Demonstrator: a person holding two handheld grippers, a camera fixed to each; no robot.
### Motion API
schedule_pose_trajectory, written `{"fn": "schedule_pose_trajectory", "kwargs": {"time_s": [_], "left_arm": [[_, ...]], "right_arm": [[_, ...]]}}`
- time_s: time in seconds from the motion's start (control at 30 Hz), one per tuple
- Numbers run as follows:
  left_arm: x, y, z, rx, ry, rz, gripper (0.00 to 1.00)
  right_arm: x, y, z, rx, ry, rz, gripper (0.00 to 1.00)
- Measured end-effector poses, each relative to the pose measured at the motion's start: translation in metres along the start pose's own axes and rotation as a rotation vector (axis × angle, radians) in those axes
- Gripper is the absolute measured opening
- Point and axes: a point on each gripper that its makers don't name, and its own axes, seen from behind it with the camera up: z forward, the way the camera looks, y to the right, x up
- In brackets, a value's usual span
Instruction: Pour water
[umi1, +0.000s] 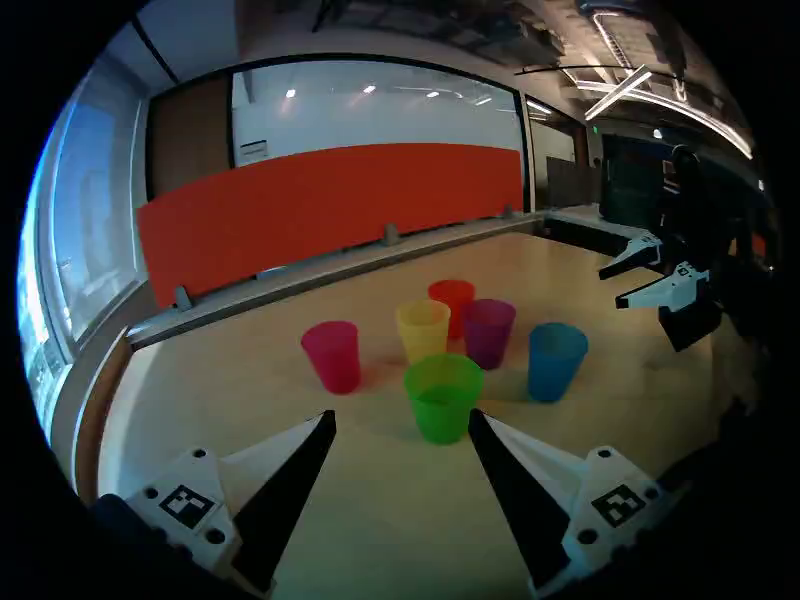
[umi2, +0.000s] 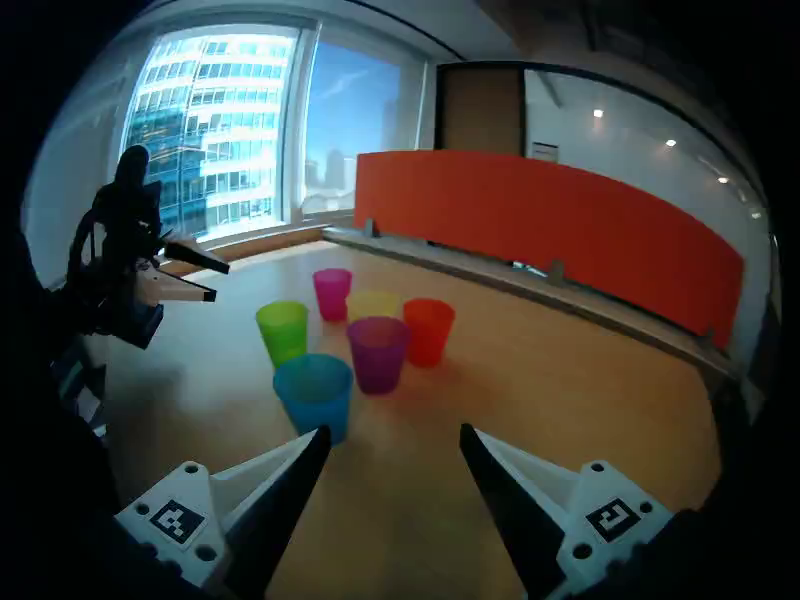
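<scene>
With left claw (umi1: 400, 415) and right claw (umi2: 393, 430) both spread wide and empty, the green cup (umi1: 442, 395) stands at twelve o'clock on the table (umi1: 380, 530), so the left should close squarely around its middle, kept upright.

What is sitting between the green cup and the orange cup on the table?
The yellow cup and the purple cup stand side by side between the green cup and the orange cup, as the left gripper view shows.
</scene>
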Motion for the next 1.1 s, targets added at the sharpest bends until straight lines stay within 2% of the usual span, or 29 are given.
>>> {"fn": "schedule_pose_trajectory", "kwargs": {"time_s": [0.27, 0.5, 0.77, 1.0, 1.1], "left_arm": [[0.011, -0.018, -0.006, 0.119, 0.092, -0.035, 0.99], [0.029, -0.032, -0.018, 0.199, 0.194, -0.102, 0.99], [0.050, -0.041, -0.033, 0.257, 0.296, -0.144, 0.99], [0.062, -0.049, -0.043, 0.298, 0.347, -0.165, 0.99], [0.068, -0.051, -0.046, 0.315, 0.365, -0.167, 0.99]], "right_arm": [[0.017, 0.036, -0.005, -0.181, 0.099, 0.055, 1.00], [0.042, 0.059, -0.016, -0.314, 0.205, 0.103, 1.00], [0.066, 0.083, -0.034, -0.465, 0.316, 0.132, 1.00], [0.080, 0.101, -0.053, -0.595, 0.395, 0.118, 1.00], [0.083, 0.104, -0.057, -0.629, 0.421, 0.125, 1.00]]}}
